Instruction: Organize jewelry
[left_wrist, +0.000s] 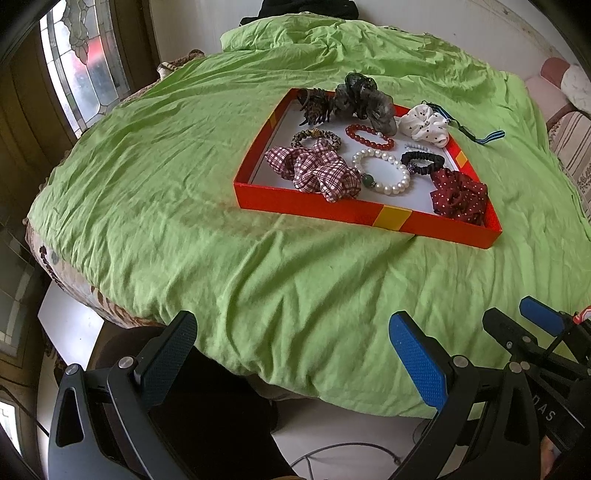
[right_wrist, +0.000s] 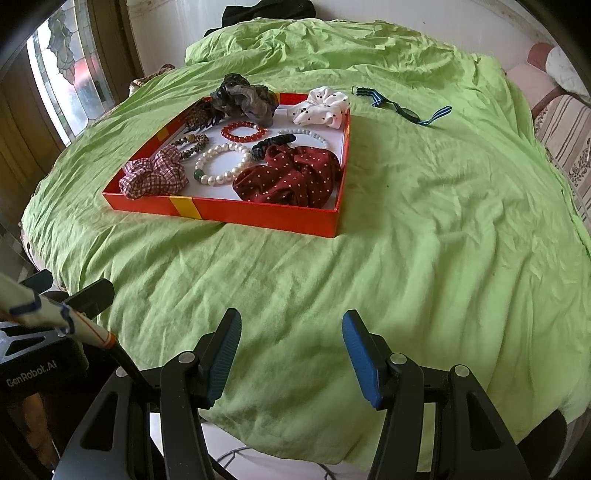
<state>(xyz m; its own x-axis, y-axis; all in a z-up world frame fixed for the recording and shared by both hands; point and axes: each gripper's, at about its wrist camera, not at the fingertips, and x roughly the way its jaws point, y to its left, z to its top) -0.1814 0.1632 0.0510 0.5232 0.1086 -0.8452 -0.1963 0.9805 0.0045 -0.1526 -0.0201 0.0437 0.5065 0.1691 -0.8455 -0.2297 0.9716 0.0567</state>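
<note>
Wrinkled lime-green bedsheet (right_wrist: 424, 229) over a bed, stained-glass window (left_wrist: 79, 70) off to the side beyond the red tray. Shallow red tray (right_wrist: 258, 216) with yellow bands lay on the sheet, white floor inside, well ahead of both grippers. Held within the tray: white pearl bracelet (right_wrist: 223, 162) with a green bead near the middle; red bead bracelet (right_wrist: 243, 132) just behind it; dark red polka-dot scrunchie (right_wrist: 288, 177) in the near corner; pink plaid scrunchie (right_wrist: 153, 177) at the other near corner; white dotted scrunchie (right_wrist: 321, 107) draped on the far rim; grey gauzy scrunchie (right_wrist: 243, 98) and a leopard claw clip (left_wrist: 314, 105) at the far side; small black scrunchie (left_wrist: 423, 160) and leopard hair tie (left_wrist: 316, 137) between these. Lay outside the tray, beyond its far corner: blue-striped strap (right_wrist: 402, 107) on bare sheet. Hovered near the bed's front edge, well short of the tray: left gripper (left_wrist: 291, 365), fingers spread wide, nothing between; right gripper (right_wrist: 291, 363), fingers likewise parted and empty.
</note>
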